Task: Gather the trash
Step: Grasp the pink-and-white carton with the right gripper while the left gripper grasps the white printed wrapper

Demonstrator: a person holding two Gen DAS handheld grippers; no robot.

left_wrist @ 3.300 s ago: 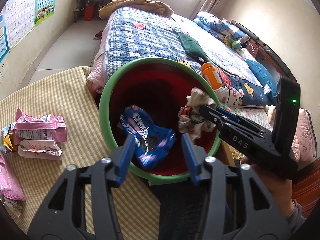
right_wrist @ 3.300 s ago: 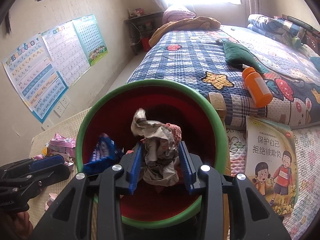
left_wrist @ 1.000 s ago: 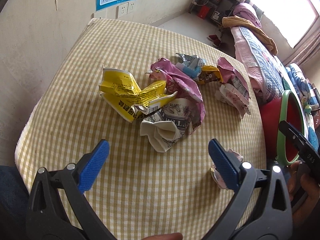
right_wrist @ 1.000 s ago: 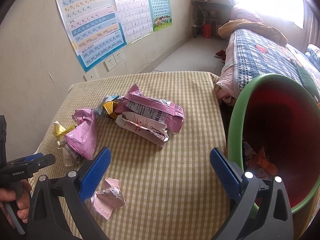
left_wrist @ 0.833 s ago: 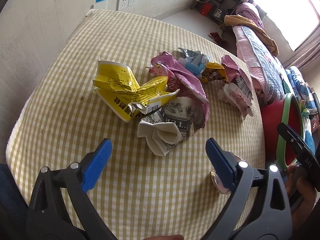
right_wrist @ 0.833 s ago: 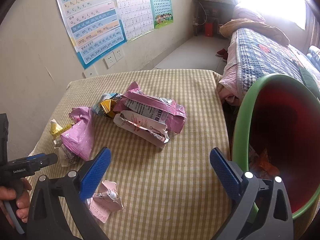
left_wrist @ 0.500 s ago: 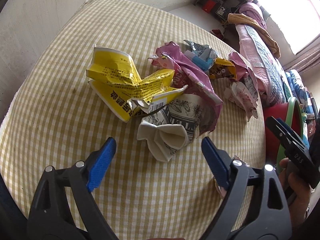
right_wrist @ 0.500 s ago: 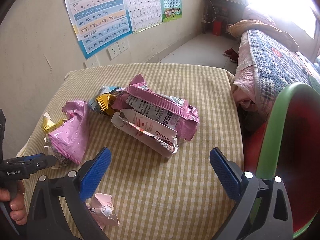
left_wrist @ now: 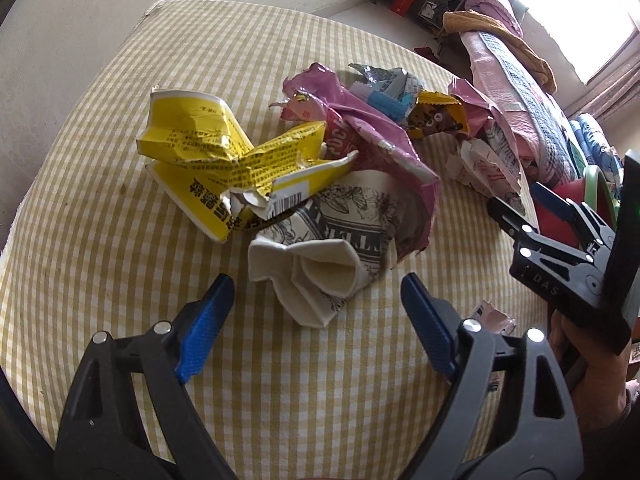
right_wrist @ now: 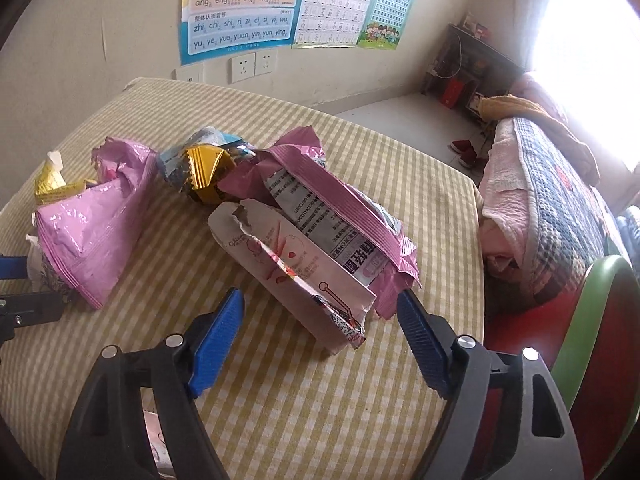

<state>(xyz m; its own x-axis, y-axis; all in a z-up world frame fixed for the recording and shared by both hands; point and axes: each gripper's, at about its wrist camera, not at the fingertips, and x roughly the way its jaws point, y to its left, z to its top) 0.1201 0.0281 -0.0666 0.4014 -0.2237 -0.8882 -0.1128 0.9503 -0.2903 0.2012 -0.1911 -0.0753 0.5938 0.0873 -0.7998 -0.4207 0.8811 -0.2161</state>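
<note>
My left gripper (left_wrist: 318,300) is open and empty, its jaws either side of a crumpled white printed paper cup (left_wrist: 324,248). Behind it lie a yellow crushed carton (left_wrist: 208,164) and a pink wrapper (left_wrist: 376,140). My right gripper (right_wrist: 320,312) is open and empty, just short of a torn pale pink carton (right_wrist: 296,268) that lies against a pink printed bag (right_wrist: 340,216). The right gripper also shows at the right of the left wrist view (left_wrist: 532,216). The red bin with a green rim (right_wrist: 592,344) stands past the table's right edge.
The trash lies on a yellow checked tablecloth (left_wrist: 120,280). A gold and blue wrapper (right_wrist: 204,168) and another pink bag (right_wrist: 88,228) lie on the left. A small pink scrap (left_wrist: 490,316) lies near my left gripper. A bed (right_wrist: 560,200) stands beyond the bin.
Both grippers have left the bin, empty and open, and moved over the table. The left has closed in on the white paper cup, the right on the pale pink carton.
</note>
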